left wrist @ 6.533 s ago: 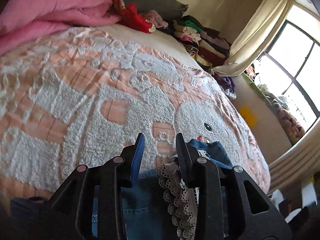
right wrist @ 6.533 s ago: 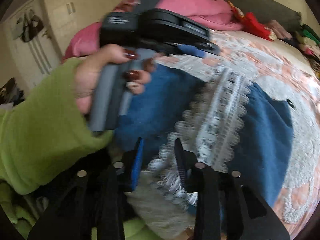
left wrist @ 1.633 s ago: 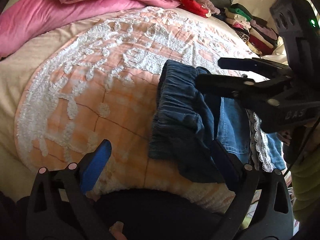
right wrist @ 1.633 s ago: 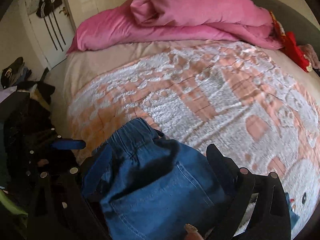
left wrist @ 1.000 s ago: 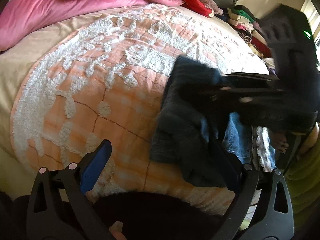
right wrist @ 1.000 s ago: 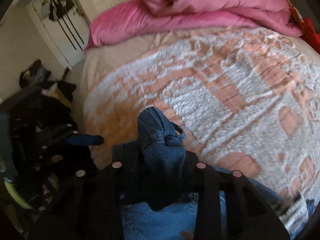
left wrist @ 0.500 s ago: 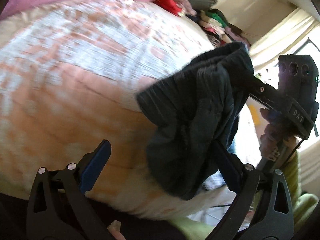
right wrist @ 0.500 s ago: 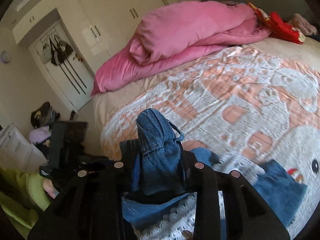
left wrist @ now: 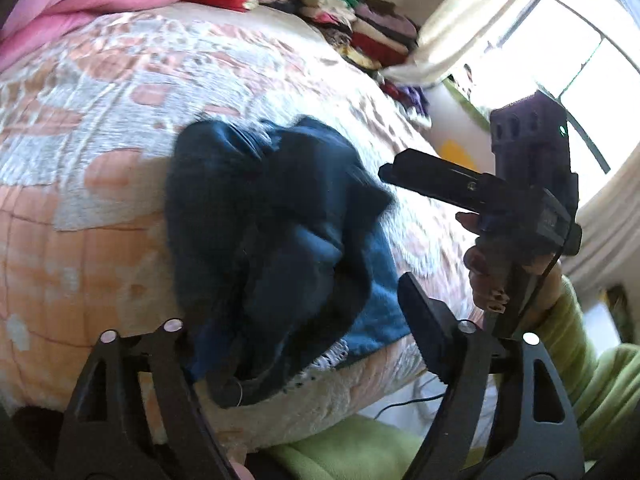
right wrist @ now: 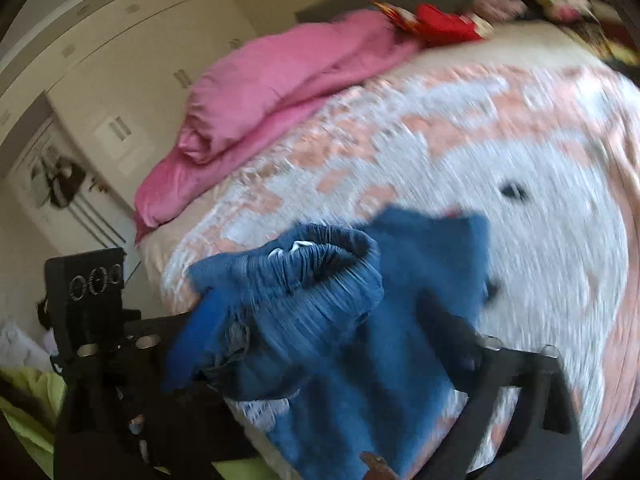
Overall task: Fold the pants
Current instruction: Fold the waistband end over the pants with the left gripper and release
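A bed (left wrist: 100, 184) under a peach-and-white fleece blanket carries the dark blue denim pants (left wrist: 276, 240), bunched in a loose heap near its edge (gathered elastic waistband uppermost, lace trim peeking below). Left tongs (left wrist: 296, 320) and right tongs (right wrist: 344, 344) both stand spread wide, gripping nothing.

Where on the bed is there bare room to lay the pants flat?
The peach-and-white blanket is bare between the pants and the pink duvet, and right of the pants in the right view. It is crowded at the far edge, by the stacked clothes.
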### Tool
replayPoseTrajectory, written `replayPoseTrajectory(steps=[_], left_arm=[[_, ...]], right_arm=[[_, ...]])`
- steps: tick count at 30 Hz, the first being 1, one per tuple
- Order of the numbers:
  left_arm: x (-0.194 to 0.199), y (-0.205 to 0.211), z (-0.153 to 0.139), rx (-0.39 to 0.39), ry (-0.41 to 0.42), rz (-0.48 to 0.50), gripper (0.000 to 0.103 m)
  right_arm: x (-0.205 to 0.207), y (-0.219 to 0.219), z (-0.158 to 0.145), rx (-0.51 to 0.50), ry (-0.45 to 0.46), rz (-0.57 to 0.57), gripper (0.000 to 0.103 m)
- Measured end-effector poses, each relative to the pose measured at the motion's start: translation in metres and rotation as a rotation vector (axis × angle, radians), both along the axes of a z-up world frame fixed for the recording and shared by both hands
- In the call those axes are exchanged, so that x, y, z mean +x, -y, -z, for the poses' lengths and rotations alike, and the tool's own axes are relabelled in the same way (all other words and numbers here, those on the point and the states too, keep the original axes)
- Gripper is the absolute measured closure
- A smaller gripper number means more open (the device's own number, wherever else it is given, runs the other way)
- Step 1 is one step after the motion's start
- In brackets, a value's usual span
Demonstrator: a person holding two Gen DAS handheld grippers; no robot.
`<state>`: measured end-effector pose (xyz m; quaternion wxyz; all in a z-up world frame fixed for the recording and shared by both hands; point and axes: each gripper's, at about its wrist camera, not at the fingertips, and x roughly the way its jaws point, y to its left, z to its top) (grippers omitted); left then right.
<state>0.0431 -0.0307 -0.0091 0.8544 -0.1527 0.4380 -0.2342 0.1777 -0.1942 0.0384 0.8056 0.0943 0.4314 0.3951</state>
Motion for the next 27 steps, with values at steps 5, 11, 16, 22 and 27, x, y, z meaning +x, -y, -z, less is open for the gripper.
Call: replayPoseTrajectory(steps=[5,11,16,22,27], left_arm=[[0.001,0.020,0.013,0.055,-0.023,0.051,0.029],[-0.001,0.023,0.014,0.075,-0.011,0.046,0.023],[-0.003,0.023,0.016,0.080,-0.010,0.057,0.023],[-0.014,0.016,-0.001,0.102,0.027,0.038,0.017],[-0.016,0.011,-0.014,0.149,0.071,0.005,0.011]], right_arm=[[0.002,-0.003,0.016,0.002,-0.048,0.011,0.004],[-0.005,-0.027,0.024,-0.086,-0.036,-0.074,0.072],[-0.004,-0.006,0.019,-0.127,0.009,0.022,0.073],[-0.015,0.007,0.021,-0.189,0.022,0.083,0.044],[-0.034,0.023,-0.006,-0.200,0.113,0.140,0.026]])
